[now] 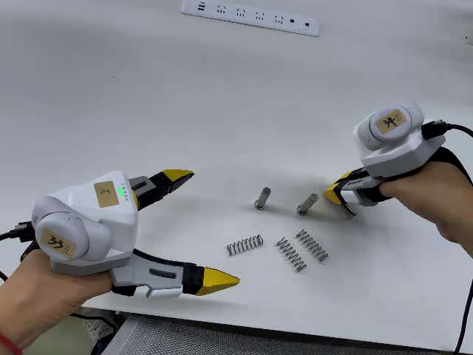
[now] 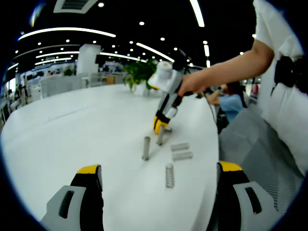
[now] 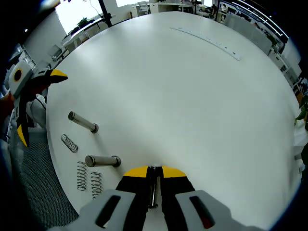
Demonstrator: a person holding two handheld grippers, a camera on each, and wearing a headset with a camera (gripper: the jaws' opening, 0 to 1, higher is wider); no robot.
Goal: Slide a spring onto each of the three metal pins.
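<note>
While the right gripper [image 1: 336, 196] is clenched on the held pin [image 3: 152, 186], its yellow-tipped jaws pressed together with the thin metal shaft running back between them, the left gripper [image 1: 199, 227] stands released, jaws spread wide with nothing between them. Two more pins lie flat on the white tabletop [image 1: 148, 89], ahead and to the left of the right gripper's tips. The nearer pin [image 3: 102, 160] sits close to those tips and the farther pin [image 3: 83, 121] lies beyond it, the two apart from each other. Each is a short grey cylinder with a slightly wider collar at one end, and neither carries a coil. Three loose springs lie ahead of the left gripper's open jaws, between the two grippers. The first spring [image 1: 244, 245] sits closest to the left gripper. The second spring [image 1: 290, 254] and third spring [image 1: 312, 245] lie side by side, close together, nearer the right gripper. All three are thin, bright wire coils, lying on their sides. A white power strip [image 1: 251, 16] lies well beyond both tools.
</note>
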